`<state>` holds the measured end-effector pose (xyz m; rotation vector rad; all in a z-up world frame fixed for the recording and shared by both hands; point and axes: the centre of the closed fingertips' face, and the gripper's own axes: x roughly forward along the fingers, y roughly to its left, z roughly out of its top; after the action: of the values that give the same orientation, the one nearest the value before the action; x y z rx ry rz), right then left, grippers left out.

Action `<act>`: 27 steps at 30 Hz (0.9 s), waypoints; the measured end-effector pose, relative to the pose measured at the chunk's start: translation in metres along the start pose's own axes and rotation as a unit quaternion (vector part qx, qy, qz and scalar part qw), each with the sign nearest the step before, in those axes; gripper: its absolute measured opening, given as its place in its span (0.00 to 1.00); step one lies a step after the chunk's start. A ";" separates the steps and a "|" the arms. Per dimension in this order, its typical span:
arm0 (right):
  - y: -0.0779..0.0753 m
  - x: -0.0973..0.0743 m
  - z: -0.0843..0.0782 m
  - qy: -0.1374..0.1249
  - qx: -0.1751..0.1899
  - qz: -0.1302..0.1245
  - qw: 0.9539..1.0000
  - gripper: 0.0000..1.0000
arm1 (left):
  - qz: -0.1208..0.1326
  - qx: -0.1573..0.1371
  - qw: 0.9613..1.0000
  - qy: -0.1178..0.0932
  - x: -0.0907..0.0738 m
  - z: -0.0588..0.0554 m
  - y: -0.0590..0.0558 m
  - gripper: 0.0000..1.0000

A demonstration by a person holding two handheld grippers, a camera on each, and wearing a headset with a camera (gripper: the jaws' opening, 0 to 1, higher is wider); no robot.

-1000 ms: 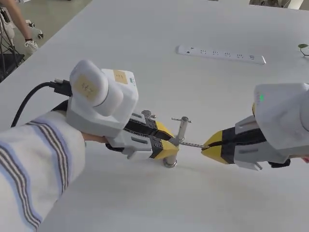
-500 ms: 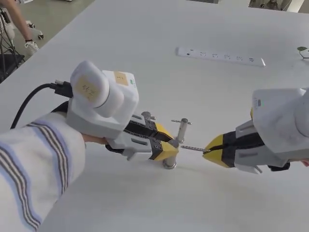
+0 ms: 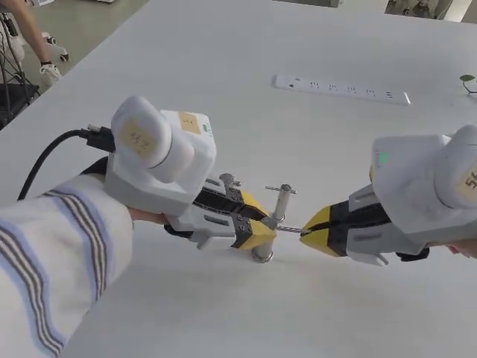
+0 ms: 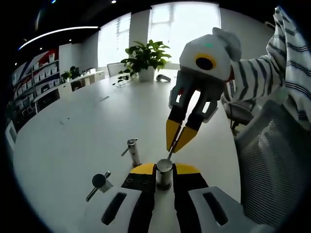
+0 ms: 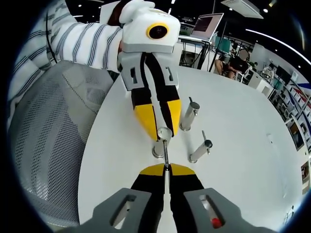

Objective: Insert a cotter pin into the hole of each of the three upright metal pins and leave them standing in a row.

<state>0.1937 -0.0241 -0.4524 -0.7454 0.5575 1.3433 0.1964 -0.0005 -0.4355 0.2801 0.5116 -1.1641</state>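
Observation:
My left gripper (image 3: 262,228) is shut on an upright metal pin (image 3: 261,253) that stands on the white table (image 3: 223,89). From the right, my right gripper (image 3: 305,230) is shut on a thin cotter pin (image 3: 289,229) whose tip meets the top of that pin. In the right gripper view the cotter pin (image 5: 165,154) runs straight from my jaws to the pin's head (image 5: 164,133). Two more metal pins (image 3: 282,200) (image 3: 227,180) stand just behind, each with a cotter pin through its top. The left gripper view has them left of the held pin (image 4: 164,174).
A white power strip (image 3: 339,88) lies farther back on the table. A potted plant (image 4: 143,58) stands at the table's far end. A mesh chair (image 5: 43,136) sits beside the table edge. A black cable (image 3: 45,156) trails from the left gripper.
My right gripper has moved left toward the held pin, and less of the cotter pin shows between them. The left gripper and the pin have stayed put.

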 end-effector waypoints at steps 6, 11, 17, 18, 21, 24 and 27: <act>0.001 0.008 0.006 -0.005 0.004 0.004 1.000 0.00 | 0.000 0.001 1.000 0.001 -0.001 0.000 0.000 0.09; 0.001 0.015 0.012 -0.006 -0.007 0.005 1.000 0.00 | 0.000 0.002 1.000 0.001 -0.001 0.000 -0.001 0.09; 0.001 0.019 0.017 0.003 -0.039 0.010 0.999 0.00 | 0.000 0.005 1.000 0.004 -0.001 0.000 -0.001 0.09; 0.001 0.020 0.017 0.005 -0.043 0.010 0.999 0.00 | 0.000 0.006 1.000 0.004 -0.001 0.000 -0.001 0.09; 0.002 0.022 0.019 0.008 -0.054 0.015 0.998 0.00 | -0.001 0.007 1.000 0.005 -0.001 0.000 -0.001 0.09; 0.002 0.022 0.019 0.015 -0.066 0.018 0.998 0.00 | 0.000 0.008 1.000 0.006 -0.002 0.000 -0.001 0.09; 0.002 0.022 0.019 0.015 -0.070 0.020 0.997 0.00 | 0.000 0.015 1.000 0.006 -0.002 0.000 -0.001 0.09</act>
<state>0.1943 0.0049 -0.4565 -0.8745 0.5077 1.4212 0.1950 0.0003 -0.4345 0.3138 0.5056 -1.1720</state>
